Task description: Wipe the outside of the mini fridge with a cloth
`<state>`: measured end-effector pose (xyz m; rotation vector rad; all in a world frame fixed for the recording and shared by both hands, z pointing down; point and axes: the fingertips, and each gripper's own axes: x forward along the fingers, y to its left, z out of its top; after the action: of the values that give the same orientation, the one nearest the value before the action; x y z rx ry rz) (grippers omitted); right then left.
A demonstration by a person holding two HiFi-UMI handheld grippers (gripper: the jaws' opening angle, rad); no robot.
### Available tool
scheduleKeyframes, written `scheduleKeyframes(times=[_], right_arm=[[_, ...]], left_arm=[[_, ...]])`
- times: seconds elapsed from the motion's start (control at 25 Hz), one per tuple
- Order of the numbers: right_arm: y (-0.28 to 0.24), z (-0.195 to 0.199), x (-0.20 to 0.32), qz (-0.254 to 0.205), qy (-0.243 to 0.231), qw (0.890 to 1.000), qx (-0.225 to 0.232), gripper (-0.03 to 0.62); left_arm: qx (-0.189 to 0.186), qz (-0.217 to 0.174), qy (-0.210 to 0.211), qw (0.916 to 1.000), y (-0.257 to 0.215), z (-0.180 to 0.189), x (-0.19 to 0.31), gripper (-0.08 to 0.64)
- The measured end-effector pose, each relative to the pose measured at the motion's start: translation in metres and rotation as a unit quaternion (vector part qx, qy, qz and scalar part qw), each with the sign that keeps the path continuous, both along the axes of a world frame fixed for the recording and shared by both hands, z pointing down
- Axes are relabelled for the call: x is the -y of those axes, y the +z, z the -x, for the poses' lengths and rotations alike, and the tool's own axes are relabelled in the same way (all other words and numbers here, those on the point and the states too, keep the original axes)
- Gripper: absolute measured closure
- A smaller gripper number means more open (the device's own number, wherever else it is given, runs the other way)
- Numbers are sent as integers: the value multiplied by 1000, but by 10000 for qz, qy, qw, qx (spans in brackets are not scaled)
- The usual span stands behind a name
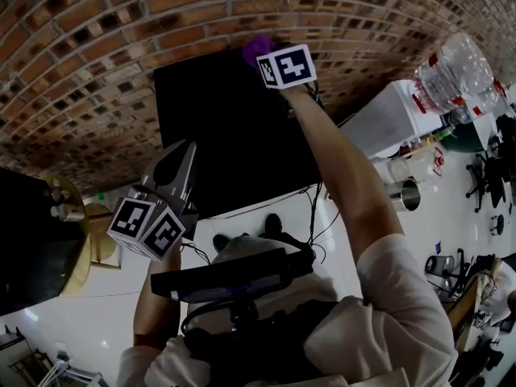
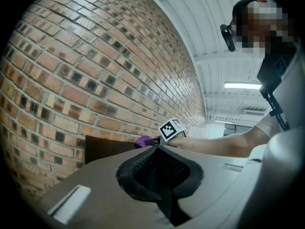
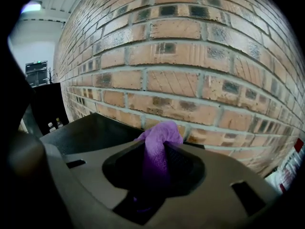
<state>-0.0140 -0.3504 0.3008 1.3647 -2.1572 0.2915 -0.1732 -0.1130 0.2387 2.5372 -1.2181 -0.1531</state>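
Note:
The black mini fridge [image 1: 234, 127] stands against the brick wall, and I see its top from above. My right gripper [image 1: 270, 55] reaches over the fridge's back edge by the wall, shut on a purple cloth [image 1: 258, 48]. In the right gripper view the cloth [image 3: 159, 142] sticks up bunched between the jaws of the right gripper [image 3: 159, 163], just above the fridge top [image 3: 90, 132]. My left gripper [image 1: 184, 147] hovers at the fridge's front left corner, shut and empty. The left gripper view shows the left gripper [image 2: 159, 163] with closed jaws, the fridge [image 2: 105, 147] and the cloth [image 2: 142, 140] beyond.
A brick wall [image 1: 97, 47] runs behind the fridge. To the right a white cabinet [image 1: 387, 119] holds water bottles [image 1: 455, 75], with a metal cup [image 1: 407, 193] on the floor nearby. Cables [image 1: 310, 216] trail in front of the fridge. A dark cabinet [image 1: 24, 240] and a wooden stand [image 1: 76, 232] are at left.

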Motion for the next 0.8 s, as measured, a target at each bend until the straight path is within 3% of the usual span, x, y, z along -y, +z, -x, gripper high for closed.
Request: scheduleKeyframes(times=[0.8], right_arm=[[2,-101,1,-67,721,9973,-142,480]], left_arm=[[17,-55,256,9997,-4,-37,-2,555]])
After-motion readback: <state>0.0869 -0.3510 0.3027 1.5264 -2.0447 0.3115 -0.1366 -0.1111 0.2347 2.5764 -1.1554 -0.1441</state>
